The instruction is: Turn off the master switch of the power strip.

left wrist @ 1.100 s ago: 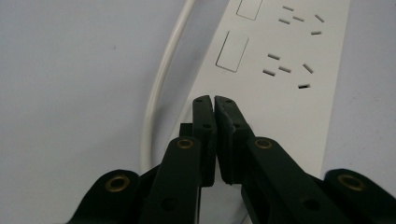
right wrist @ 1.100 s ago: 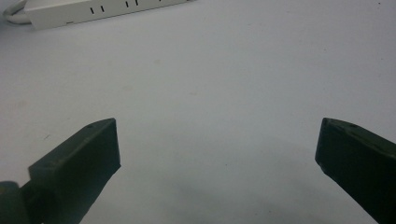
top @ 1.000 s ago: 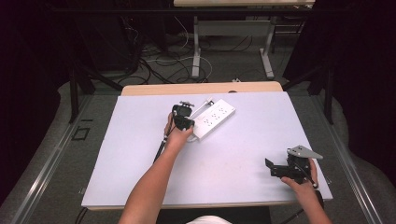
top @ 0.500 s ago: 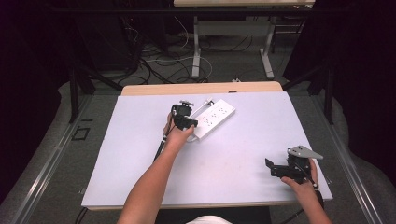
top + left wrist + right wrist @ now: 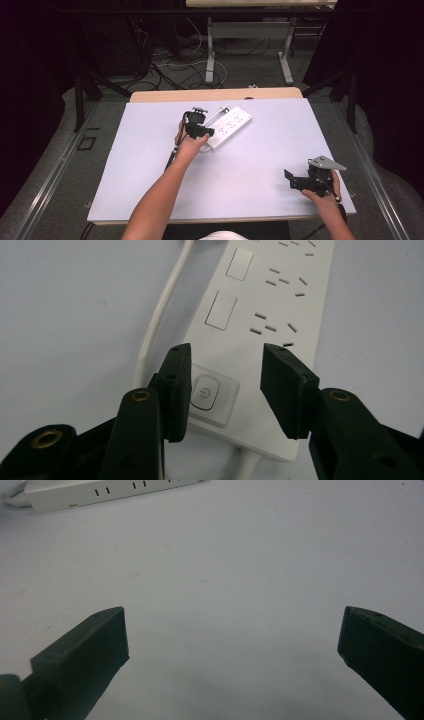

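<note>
The left gripper (image 5: 226, 390) hangs over the near end of a white power strip (image 5: 260, 305) that lies on a pale table (image 5: 70, 305); its two black jaws have just been opening and now stand apart above the strip's end, pressing on nothing. The strip's power button (image 5: 206, 394) sits just beside the inner face of the left jaw, with two blank rectangular covers (image 5: 221, 310) and rows of socket slots (image 5: 272, 327) farther along the strip. A white cable (image 5: 157, 325) runs along the strip's left side, and a short stub of it leaves the strip's near end.
</note>
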Demonstrator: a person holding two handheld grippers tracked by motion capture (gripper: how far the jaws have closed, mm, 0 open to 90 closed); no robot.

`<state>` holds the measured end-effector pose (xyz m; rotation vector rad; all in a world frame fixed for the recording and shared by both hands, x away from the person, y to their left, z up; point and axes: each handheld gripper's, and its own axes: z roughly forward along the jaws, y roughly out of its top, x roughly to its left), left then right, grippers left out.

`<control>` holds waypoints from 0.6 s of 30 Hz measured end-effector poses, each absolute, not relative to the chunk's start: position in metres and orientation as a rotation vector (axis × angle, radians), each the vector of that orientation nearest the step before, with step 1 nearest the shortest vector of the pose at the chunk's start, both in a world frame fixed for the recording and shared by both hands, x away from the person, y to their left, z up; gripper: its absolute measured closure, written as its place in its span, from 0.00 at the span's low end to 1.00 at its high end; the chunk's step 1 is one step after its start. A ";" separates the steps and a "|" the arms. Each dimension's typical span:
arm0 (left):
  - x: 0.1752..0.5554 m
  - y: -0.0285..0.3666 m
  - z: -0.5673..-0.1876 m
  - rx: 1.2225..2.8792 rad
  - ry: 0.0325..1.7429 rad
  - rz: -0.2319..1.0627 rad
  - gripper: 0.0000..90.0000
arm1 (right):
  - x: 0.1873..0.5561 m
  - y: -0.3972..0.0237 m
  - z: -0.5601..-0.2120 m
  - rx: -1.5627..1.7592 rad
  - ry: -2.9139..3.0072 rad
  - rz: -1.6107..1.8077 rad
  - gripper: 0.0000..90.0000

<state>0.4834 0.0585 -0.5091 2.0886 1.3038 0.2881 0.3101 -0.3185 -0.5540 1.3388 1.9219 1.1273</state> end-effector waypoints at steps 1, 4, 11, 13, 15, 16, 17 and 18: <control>0.483 0.058 -0.509 2.082 1.301 0.289 0.62 | 0.310 -0.319 -0.554 1.336 1.923 1.125 0.00; 0.481 0.058 -0.506 2.077 1.285 0.310 0.59 | 0.310 -0.318 -0.554 1.334 1.922 1.126 0.00; 0.477 0.060 -0.500 2.085 1.258 0.336 0.54 | 0.310 -0.319 -0.554 1.332 1.921 1.126 0.00; 0.476 0.060 -0.499 2.084 1.263 0.322 0.52 | 0.309 -0.318 -0.553 1.338 1.920 1.127 0.00; 0.474 0.061 -0.497 2.094 1.250 0.337 0.50 | 0.309 -0.319 -0.553 1.338 1.919 1.127 0.00; 0.474 0.061 -0.497 2.091 1.252 0.339 0.49 | 0.309 -0.319 -0.553 1.339 1.919 1.127 0.00; 0.473 0.062 -0.496 2.089 1.250 0.337 0.48 | 0.309 -0.319 -0.553 1.339 1.919 1.127 0.00; 0.473 0.062 -0.496 2.089 1.250 0.332 0.46 | 0.309 -0.319 -0.553 1.338 1.919 1.128 0.00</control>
